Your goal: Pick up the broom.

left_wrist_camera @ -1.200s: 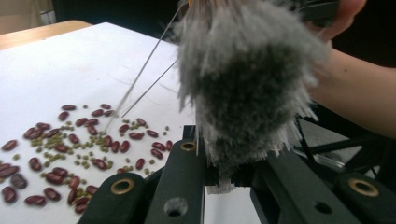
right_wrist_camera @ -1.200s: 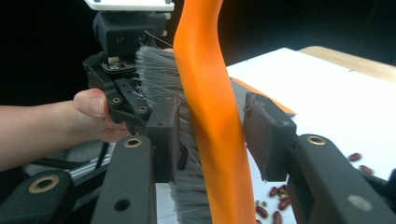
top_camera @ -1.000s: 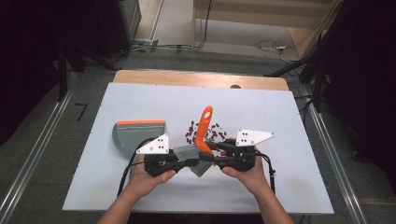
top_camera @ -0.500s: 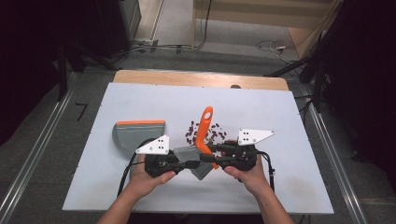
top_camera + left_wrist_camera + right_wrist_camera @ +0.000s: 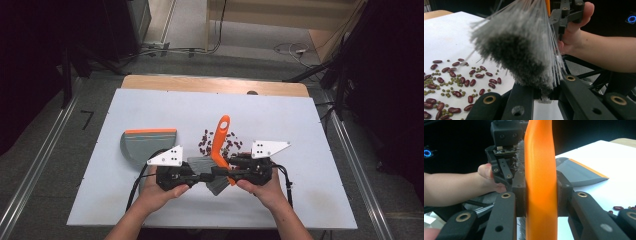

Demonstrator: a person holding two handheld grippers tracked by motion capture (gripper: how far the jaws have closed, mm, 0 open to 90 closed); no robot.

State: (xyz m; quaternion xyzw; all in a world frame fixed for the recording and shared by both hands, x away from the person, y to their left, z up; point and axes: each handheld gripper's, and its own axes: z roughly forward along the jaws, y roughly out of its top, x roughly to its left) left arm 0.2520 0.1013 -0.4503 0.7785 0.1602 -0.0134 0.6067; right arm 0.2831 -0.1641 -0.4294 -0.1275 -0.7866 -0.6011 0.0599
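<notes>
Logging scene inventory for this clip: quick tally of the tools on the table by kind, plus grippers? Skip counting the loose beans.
Brush: 1
Dustpan: 1
Grippers: 2, the left gripper and the right gripper, both clamped on the brush
Total: 4
Spilled beans: red and small green ones, not counted

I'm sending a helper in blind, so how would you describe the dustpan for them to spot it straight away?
Start at the white table and look to its left half, left of the scattered beans. The dustpan lies flat there, beyond the left gripper. It is grey with an orange strip along one edge, unlike the brush, which has a long orange handle.
</notes>
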